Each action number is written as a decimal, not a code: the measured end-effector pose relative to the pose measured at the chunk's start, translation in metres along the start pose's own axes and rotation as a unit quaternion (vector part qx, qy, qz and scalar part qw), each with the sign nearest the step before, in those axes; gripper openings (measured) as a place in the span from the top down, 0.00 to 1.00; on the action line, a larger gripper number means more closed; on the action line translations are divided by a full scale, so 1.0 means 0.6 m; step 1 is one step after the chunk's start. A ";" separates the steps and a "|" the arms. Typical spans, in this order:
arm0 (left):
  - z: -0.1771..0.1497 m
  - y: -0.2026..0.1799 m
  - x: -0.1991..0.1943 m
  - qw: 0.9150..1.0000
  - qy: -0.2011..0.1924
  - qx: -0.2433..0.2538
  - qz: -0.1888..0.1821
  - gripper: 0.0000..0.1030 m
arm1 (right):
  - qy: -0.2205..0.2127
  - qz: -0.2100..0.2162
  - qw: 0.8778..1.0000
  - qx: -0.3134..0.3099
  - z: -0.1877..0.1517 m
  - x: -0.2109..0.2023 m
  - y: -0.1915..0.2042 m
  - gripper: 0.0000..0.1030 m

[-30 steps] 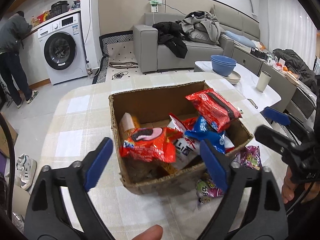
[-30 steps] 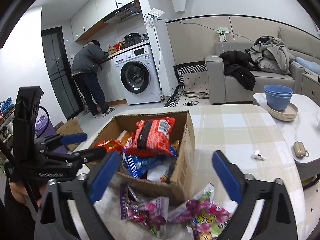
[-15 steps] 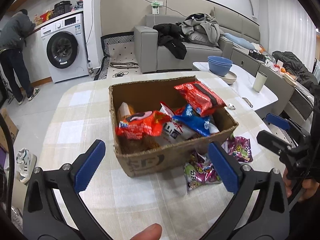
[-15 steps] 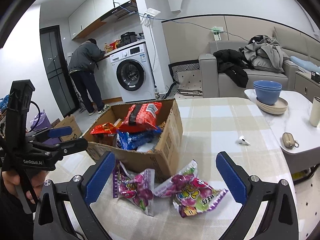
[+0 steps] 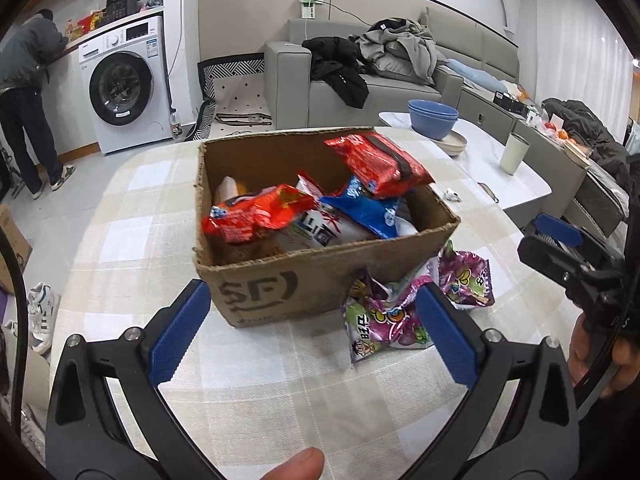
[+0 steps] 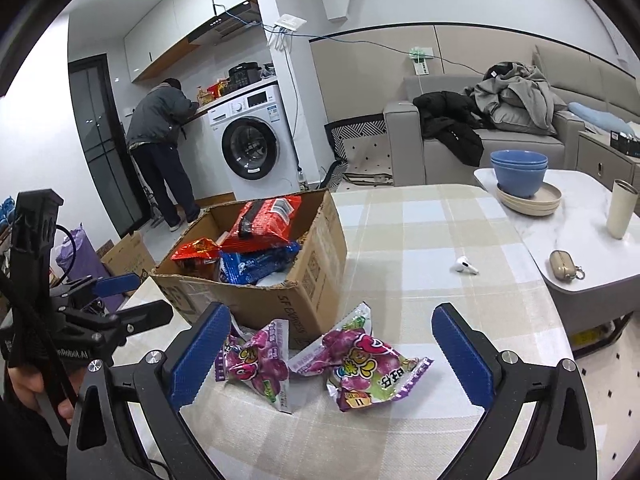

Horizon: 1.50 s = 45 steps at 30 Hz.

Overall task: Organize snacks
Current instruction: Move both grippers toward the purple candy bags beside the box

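Note:
A cardboard box (image 5: pixel 280 280) (image 6: pixel 316 272) stands on the checked table, filled with snack bags: red packs (image 5: pixel 376 160), an orange-red pack (image 5: pixel 256 212), a blue pack (image 5: pixel 360 208). Two purple candy bags (image 6: pixel 256 364) (image 6: pixel 368 364) lie on the table against the box's near corner; the left wrist view shows them too (image 5: pixel 384 320). My left gripper (image 5: pixel 312 336) is open in front of the box, nothing between its fingers. My right gripper (image 6: pixel 332 356) is open, its blue pads on either side of the two purple bags, not touching them.
A white earbud (image 6: pixel 466 266) lies on the tablecloth. A marble side table (image 6: pixel 580 216) to the right carries blue bowls (image 6: pixel 518 176), a cup (image 6: pixel 622 208) and a small case (image 6: pixel 564 266). A person (image 6: pixel 160 148) stands at the washing machine (image 6: pixel 252 144). A sofa lies behind.
Both grippers have drawn back from the box, which now sits farther off. The left jaws stand a little wider. The purple bags are now fully in view between the right fingers.

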<state>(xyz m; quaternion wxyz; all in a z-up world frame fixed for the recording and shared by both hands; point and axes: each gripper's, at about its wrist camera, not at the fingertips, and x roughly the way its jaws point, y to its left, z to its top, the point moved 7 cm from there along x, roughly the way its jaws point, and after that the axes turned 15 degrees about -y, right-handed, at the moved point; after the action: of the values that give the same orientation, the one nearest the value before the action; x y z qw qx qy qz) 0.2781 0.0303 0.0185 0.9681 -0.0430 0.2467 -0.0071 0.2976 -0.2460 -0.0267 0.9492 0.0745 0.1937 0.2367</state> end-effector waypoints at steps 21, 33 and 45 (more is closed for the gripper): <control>-0.050 -0.031 0.024 0.999 0.037 -0.002 -0.008 0.01 | 0.031 -0.012 0.999 0.004 -0.025 0.017 -0.032 0.01; -0.090 -0.086 0.061 0.997 0.071 0.008 -0.021 0.01 | 0.050 -0.023 0.998 -0.001 -0.040 0.030 -0.052 0.01; -0.112 -0.144 0.126 0.995 0.095 0.010 -0.021 0.01 | 0.103 -0.059 0.993 0.004 -0.084 0.055 -0.091 0.01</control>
<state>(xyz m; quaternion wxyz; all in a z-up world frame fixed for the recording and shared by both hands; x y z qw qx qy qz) 0.3127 -0.0639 -0.0690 0.9404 -0.0379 0.3363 -0.0338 0.3274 -0.2757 -0.0963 0.9360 0.0415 0.2957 0.1864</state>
